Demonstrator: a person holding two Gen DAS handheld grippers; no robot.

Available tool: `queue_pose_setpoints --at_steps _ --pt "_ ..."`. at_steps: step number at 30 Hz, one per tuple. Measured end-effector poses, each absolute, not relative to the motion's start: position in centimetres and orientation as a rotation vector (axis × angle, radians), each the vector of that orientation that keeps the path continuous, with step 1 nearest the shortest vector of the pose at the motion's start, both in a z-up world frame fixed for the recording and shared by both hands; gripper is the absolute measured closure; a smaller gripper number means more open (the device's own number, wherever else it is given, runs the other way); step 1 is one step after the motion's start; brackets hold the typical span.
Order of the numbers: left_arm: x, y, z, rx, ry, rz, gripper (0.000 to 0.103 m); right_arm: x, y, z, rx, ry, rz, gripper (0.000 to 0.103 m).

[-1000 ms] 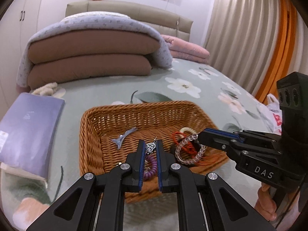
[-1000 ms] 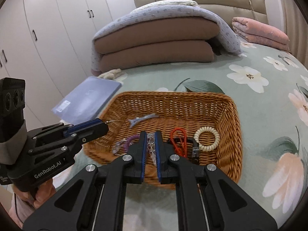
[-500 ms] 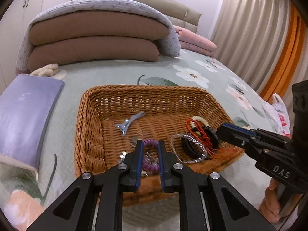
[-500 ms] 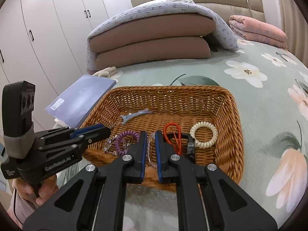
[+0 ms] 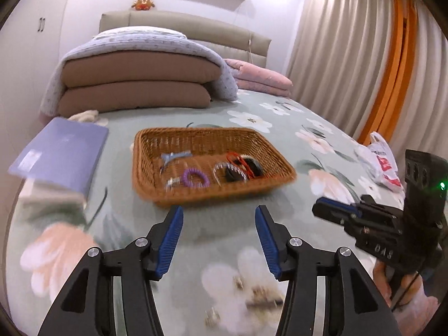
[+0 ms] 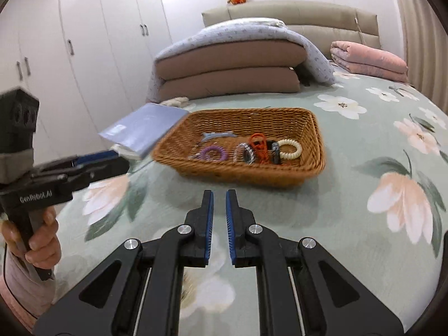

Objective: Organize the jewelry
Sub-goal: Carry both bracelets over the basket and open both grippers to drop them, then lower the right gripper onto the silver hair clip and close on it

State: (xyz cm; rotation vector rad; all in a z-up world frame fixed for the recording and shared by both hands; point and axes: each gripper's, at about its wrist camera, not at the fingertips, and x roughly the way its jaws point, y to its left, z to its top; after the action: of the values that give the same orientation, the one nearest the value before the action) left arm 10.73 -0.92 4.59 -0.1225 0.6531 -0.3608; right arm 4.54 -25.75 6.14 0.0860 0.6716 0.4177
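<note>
A brown wicker basket [image 6: 310, 128] is set on a bed with a green flower sheet [image 6: 350, 196]. The jewelry is laid inside the basket, along its near side. A purple coil bracelet [image 6: 213, 152] is seen toward the left. A blue hair clip [image 6: 217, 135] is placed behind it. A clear bead bracelet [image 6: 243, 151] is found in the middle, right by a red cord [image 6: 259, 145] and a dark band [image 6: 273, 151]. A cream coil ring [image 6: 289, 148] is laid at the right end, touching the dark band.

The left gripper [image 5: 219, 240] is held above the sheet, in front of the basket and apart from it. Its jaws have just been opening and are now spread wide, and nothing is kept between them. The right gripper [image 6: 219, 224] is also held over the sheet, short of the basket. Its blue pads are drawn close, with only a thin gap left, and nothing is pinched there. Each gripper is gripped by a hand [image 6: 33, 238], and a pink sleeve [image 6: 16, 288] is seen on the left arm.

A purple book [image 6: 145, 128] is laid left of the basket, just beside it. Brown folded quilts [image 6: 229, 72] are stacked behind, under a light blue blanket [image 6: 246, 30]. A pink quilt [image 6: 369, 61] is set to the right of them. A white plastic bag [image 5: 380, 162] is left near the bed's edge, by the curtains [image 5: 350, 56]. White wardrobe doors [image 6: 84, 42] are seen on the left.
</note>
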Motion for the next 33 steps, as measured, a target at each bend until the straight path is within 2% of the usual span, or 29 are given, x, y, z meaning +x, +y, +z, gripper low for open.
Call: queue_pose_setpoints --at_steps 9,15,22,24,26,29,31,33 --pt "2.0 1.4 0.7 -0.225 0.610 -0.265 0.047 -3.7 -28.1 4.7 0.103 0.566 0.262 0.094" --pt "1.1 1.5 -0.9 -0.191 0.621 -0.190 0.047 -6.1 -28.8 3.3 0.036 0.531 0.132 0.094" --pt "0.7 1.6 -1.8 -0.191 0.631 -0.185 0.047 -5.2 -30.5 2.1 0.148 0.561 0.208 0.093" --pt "0.8 1.5 -2.0 -0.186 0.634 -0.189 0.047 -5.0 -30.7 1.8 0.183 0.583 0.239 0.080" --pt "0.9 1.4 -2.1 -0.181 0.639 -0.191 0.047 -4.9 -30.8 1.7 0.222 0.580 0.293 0.028" --pt "0.9 1.4 -2.4 -0.181 0.648 -0.192 0.047 -5.3 -30.4 2.1 0.216 0.543 0.302 0.025" --pt "1.1 1.3 -2.6 -0.176 0.655 -0.186 0.047 -5.5 -29.5 2.5 0.148 0.527 0.270 0.025" --pt "1.2 1.4 -2.7 -0.174 0.661 -0.183 0.047 -5.6 -28.4 2.6 0.063 0.531 0.227 0.021"
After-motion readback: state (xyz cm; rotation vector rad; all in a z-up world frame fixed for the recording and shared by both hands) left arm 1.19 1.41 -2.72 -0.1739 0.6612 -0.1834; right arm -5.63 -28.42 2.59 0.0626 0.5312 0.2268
